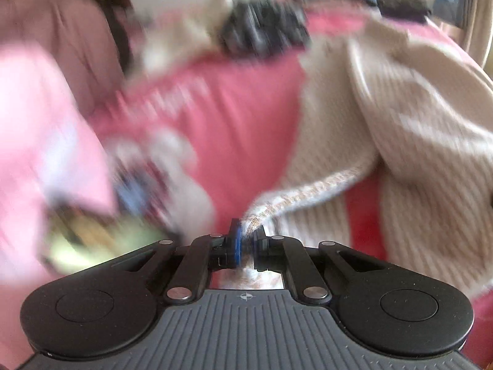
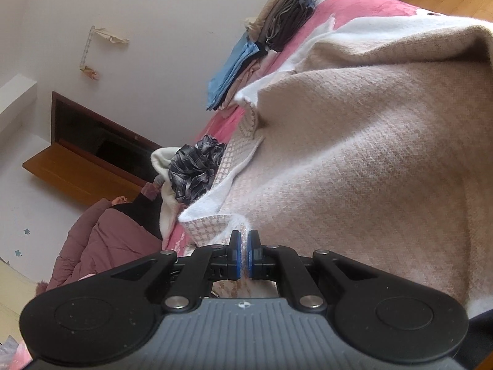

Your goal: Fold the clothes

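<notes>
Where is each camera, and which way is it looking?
Left wrist: sits on the left gripper, looks over the pink bed; blurred; its fingers pinch the beige sweater.
Right wrist: sits on the right gripper, tilted, looks across the sweater to folded piles by the wall; its fingers pinch the hem.
Shared: sweater, bed, piles.

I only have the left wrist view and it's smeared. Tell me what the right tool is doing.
Observer: The right tool is shut on an edge of the beige sweater.
Operator: Report what else sits on the pink bed.
Observer: A folded stack of clothes, blue one outermost, lies near the wall.
Operator: Check for anything unfolded.
Observer: A crumpled plaid garment lies beside the sweater, on something white.
</notes>
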`<action>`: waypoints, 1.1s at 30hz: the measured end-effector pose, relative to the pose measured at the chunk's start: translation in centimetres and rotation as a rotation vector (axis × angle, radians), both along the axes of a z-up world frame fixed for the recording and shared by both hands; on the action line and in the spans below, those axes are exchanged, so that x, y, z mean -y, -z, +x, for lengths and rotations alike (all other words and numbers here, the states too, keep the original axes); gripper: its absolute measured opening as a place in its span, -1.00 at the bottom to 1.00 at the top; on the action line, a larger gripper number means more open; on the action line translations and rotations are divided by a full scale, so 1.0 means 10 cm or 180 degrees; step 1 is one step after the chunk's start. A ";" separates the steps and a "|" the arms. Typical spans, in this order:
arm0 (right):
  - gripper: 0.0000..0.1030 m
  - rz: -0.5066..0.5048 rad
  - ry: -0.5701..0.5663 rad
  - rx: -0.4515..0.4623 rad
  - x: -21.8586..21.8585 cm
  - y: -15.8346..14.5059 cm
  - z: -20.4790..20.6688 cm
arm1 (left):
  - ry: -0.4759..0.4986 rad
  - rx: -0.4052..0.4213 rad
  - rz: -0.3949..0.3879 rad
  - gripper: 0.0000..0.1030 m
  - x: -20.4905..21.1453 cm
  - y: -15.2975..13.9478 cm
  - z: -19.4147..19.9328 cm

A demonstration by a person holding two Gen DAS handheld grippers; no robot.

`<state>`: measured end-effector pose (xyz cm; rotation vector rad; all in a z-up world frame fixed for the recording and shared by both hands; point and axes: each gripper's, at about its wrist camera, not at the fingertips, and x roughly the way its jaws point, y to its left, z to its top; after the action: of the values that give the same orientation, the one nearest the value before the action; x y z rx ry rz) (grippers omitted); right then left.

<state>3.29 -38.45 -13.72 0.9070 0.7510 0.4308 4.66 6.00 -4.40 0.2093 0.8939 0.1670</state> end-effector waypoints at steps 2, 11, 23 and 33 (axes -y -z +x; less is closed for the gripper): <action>-0.91 0.0003 -0.0006 0.0010 -0.01 0.00 -0.01 | 0.0049 0.0272 0.0346 -0.90 -0.09 -0.25 0.20; -0.91 -0.0054 -0.0099 0.0017 -0.08 -0.01 0.01 | 0.0211 0.1027 0.2207 -0.87 -0.32 -0.61 1.31; -0.91 -0.0302 -0.0351 -0.0095 -0.22 0.09 0.18 | 0.0202 -0.0128 0.2557 -0.63 -0.79 0.30 2.31; -0.90 -0.0294 -0.0408 -0.0222 -0.23 0.14 0.19 | 0.0026 -0.0356 0.0938 0.37 -0.83 -0.39 1.98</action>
<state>5.16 -36.10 -15.14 0.7930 0.8892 0.4754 24.48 14.32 -0.49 0.5002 0.9778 0.2818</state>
